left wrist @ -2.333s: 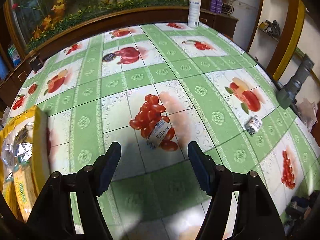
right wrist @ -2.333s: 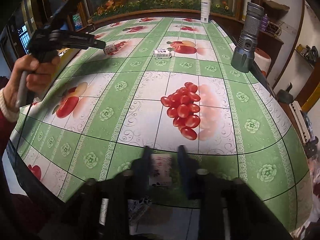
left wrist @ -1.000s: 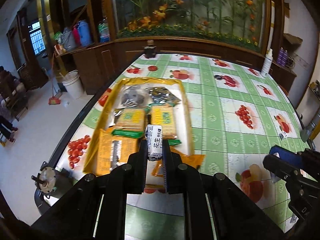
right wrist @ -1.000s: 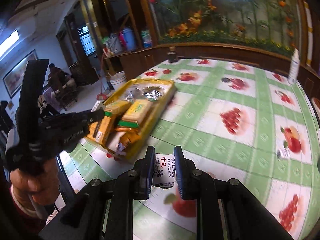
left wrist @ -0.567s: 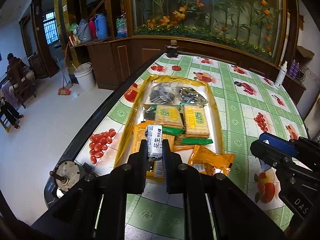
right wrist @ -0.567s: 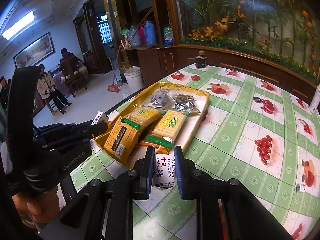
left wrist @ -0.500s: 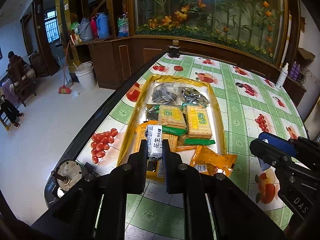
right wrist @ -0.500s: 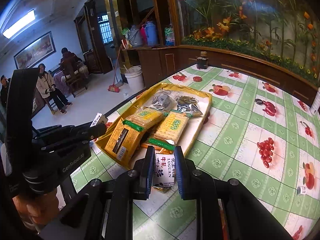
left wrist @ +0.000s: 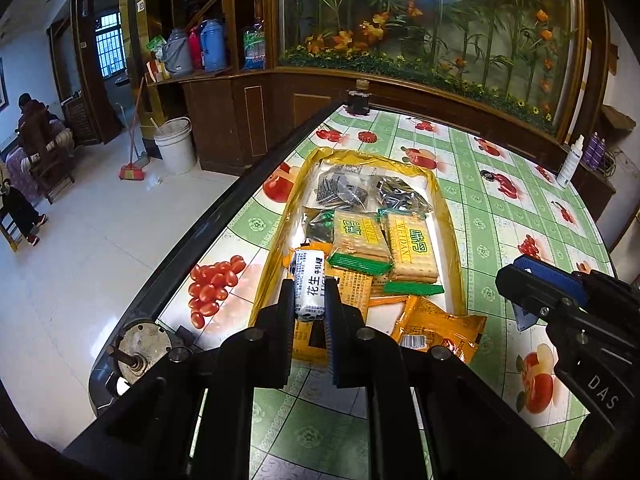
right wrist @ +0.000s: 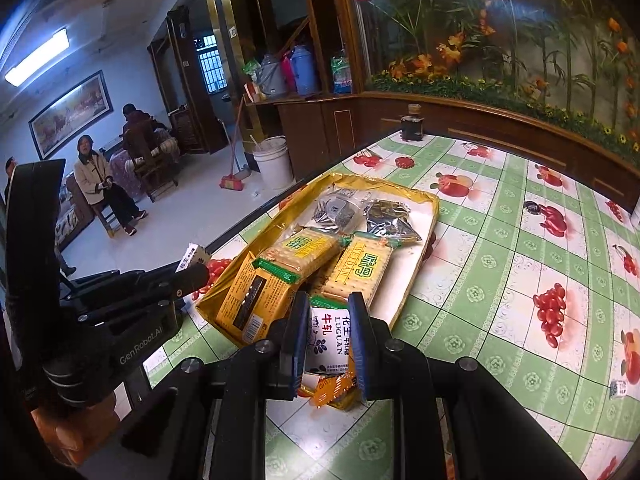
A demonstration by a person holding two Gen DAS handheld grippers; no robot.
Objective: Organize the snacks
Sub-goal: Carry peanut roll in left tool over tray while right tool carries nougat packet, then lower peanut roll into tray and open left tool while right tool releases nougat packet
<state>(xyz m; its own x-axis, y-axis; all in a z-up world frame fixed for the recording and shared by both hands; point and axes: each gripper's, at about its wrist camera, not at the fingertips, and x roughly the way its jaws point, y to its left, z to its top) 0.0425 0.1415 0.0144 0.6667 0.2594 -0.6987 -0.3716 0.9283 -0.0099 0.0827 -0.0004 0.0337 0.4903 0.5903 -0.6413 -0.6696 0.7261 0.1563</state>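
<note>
We hold one white candy (left wrist: 308, 285) pinched in our left gripper (left wrist: 307, 312) above the near end of the gold tray (left wrist: 451, 216). Our right gripper (right wrist: 327, 344) pinches a second candy (right wrist: 329, 338) over the tray's near corner, where cracker packs (right wrist: 362, 268) and orange packets (left wrist: 436, 326) lie piled.

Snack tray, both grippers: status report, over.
Left gripper shut on white candy. Right gripper shut on second white candy. Both at near end of gold tray; cracker packs crowd it.
</note>
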